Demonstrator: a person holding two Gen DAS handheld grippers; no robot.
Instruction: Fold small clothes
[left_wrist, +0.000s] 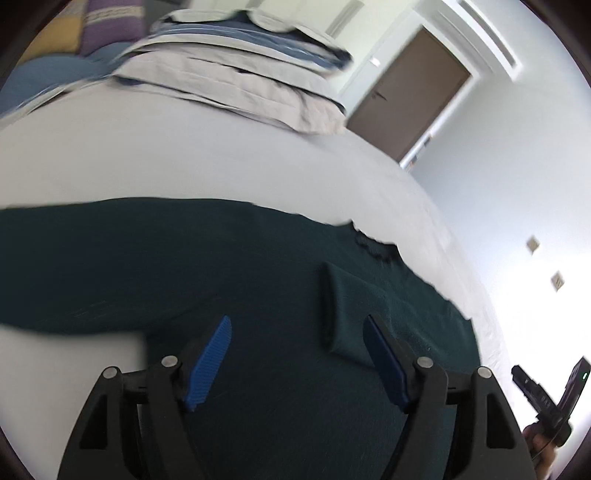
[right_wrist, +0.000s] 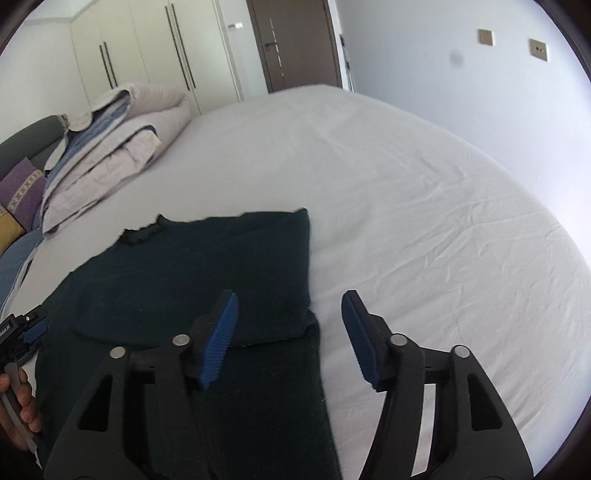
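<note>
A dark green knitted sweater (right_wrist: 192, 273) lies flat on the white bed sheet (right_wrist: 424, 206), one sleeve folded across its body. It also fills the lower half of the left wrist view (left_wrist: 184, 266), with the folded sleeve end (left_wrist: 347, 310) in front of the fingers. My left gripper (left_wrist: 297, 325) is open and empty just above the sweater. My right gripper (right_wrist: 290, 306) is open and empty over the sweater's right edge. The left gripper's body also shows at the left edge of the right wrist view (right_wrist: 18, 332), and the right gripper's body at the lower right of the left wrist view (left_wrist: 546, 398).
A folded grey and blue duvet (right_wrist: 110, 147) sits at the far left of the bed, with purple and yellow cushions (right_wrist: 22, 192) beside it. White wardrobes (right_wrist: 147, 48), a brown door (right_wrist: 295, 40) and a white wall stand beyond the bed.
</note>
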